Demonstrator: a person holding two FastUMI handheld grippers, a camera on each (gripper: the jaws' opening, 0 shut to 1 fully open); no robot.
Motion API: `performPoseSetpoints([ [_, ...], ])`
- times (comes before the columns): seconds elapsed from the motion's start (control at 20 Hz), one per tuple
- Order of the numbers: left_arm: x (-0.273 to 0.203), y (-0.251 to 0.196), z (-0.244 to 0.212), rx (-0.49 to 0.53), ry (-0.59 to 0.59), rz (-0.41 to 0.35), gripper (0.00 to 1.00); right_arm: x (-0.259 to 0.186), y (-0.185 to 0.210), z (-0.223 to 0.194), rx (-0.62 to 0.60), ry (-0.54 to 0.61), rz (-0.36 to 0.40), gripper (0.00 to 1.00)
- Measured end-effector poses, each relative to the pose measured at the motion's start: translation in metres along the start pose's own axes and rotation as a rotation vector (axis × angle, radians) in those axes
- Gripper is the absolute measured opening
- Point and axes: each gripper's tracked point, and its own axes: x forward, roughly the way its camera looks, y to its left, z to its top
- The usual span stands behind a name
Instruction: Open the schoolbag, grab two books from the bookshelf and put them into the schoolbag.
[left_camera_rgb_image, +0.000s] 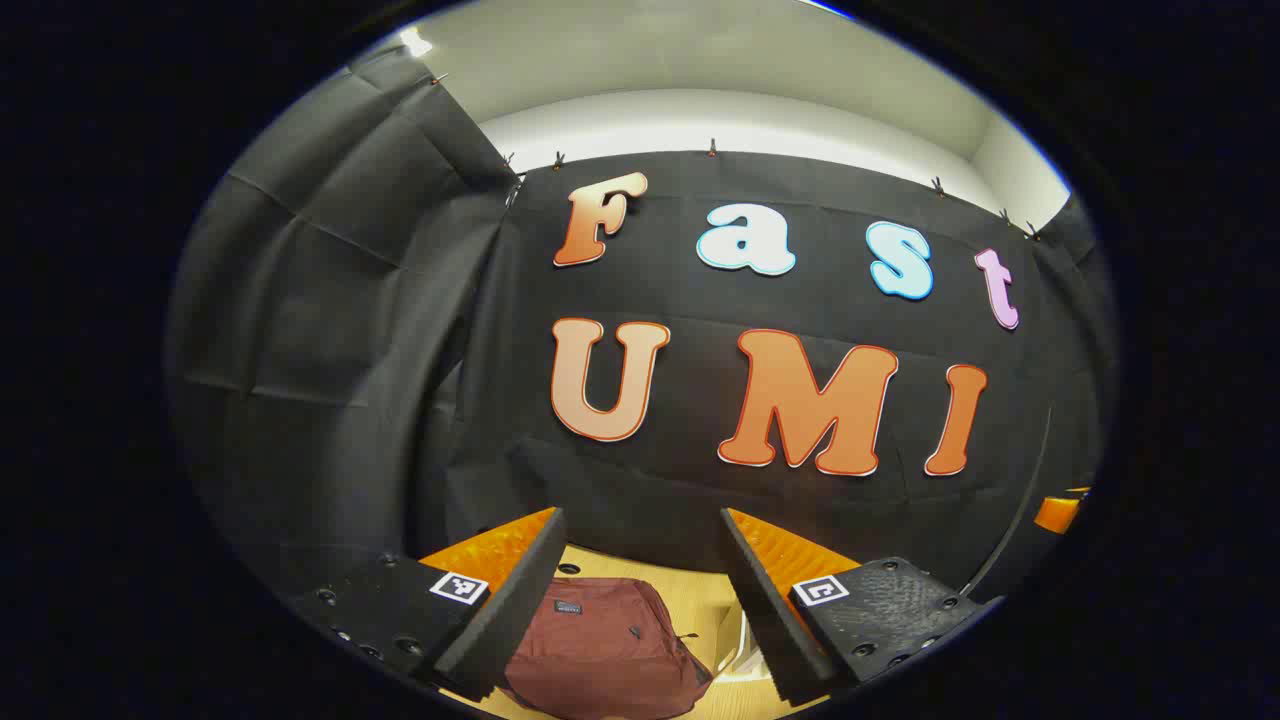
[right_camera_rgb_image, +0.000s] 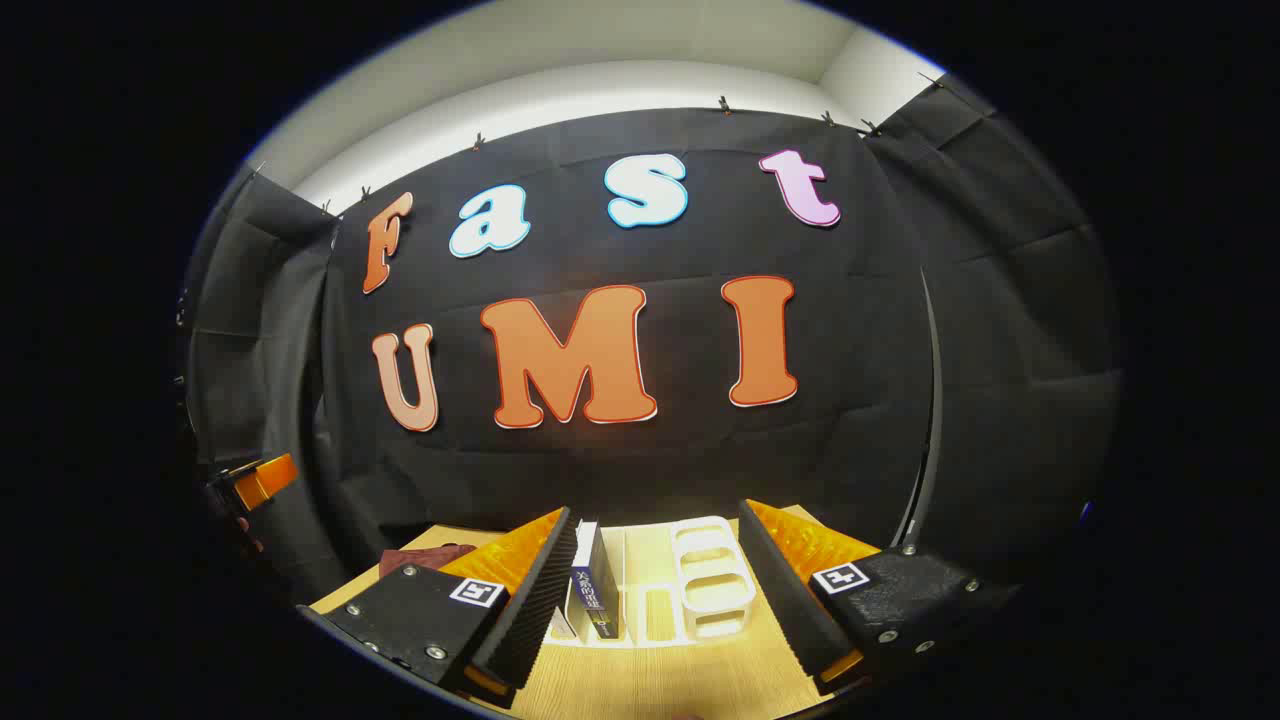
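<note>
Nearest the lens in the left gripper view, the left tongs (left_camera_rgb_image: 640, 600) stood wide apart with nothing between them, raised well above the table (left_camera_rgb_image: 700, 600) and aimed over the schoolbag (left_camera_rgb_image: 600, 650), which suggested a hand waiting above the first job, the opening, before any contact. In the right gripper view the right tongs (right_camera_rgb_image: 655, 590) were likewise spread wide and empty, pointed at the bookshelf (right_camera_rgb_image: 690, 585), so each hand seemed posted over the thing it would work on. By size, the wooden table came first, carrying everything. Next was the dark red schoolbag, lying flat toward the left side with its front pocket facing up; whether its zip was shut could not be told for certain, though no gap showed, so the task appeared not yet begun. Then came the white bookshelf, a slotted rack standing on the right part of the table, well apart from the bag, its dividers keeping volumes upright for an easy pinch on the spine. Smallest was a book (right_camera_rgb_image: 592, 580) with a dark spine, standing upright in a left-hand slot.
</note>
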Motion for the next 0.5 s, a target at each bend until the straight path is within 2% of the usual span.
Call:
performPoseSetpoints([
  [0.5,-0.004,-0.012,0.002,-0.004,0.006,-0.046,0.94,-0.001,0.005,0.003,-0.008,0.001,0.007,1.00],
])
